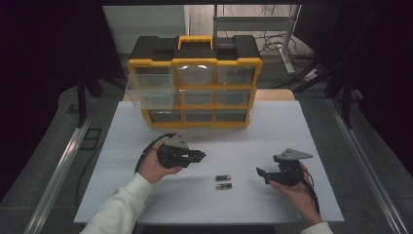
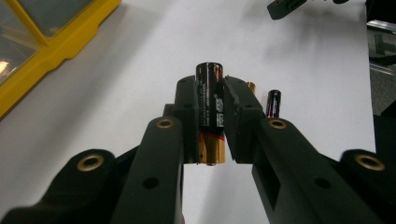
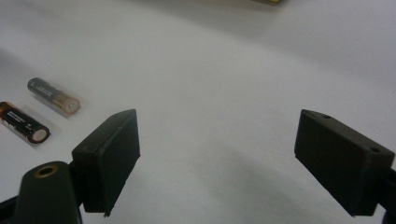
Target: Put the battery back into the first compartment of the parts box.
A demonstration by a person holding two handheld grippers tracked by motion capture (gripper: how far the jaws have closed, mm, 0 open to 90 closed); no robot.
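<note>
A battery stands pinched between the two black jaws of the left gripper, black end away from the camera and copper end toward it, as the left gripper view shows. In the high view this gripper sits in the person's left hand, above the white table, left of and slightly behind the two loose batteries.

Those two loose batteries lie side by side on the table near its front middle, close together, each with a black part and a copper part. In the right gripper view they appear at the left, flat on the white surface.

The right gripper is right of the loose batteries, held in the right hand, its jaws pointing toward them. Its jaws are spread wide with nothing between them.

Behind the loose batteries, at the back of the table, stands a yellow and black cabinet with clear drawers in three rows. Its upper left drawer is pulled out.
</note>
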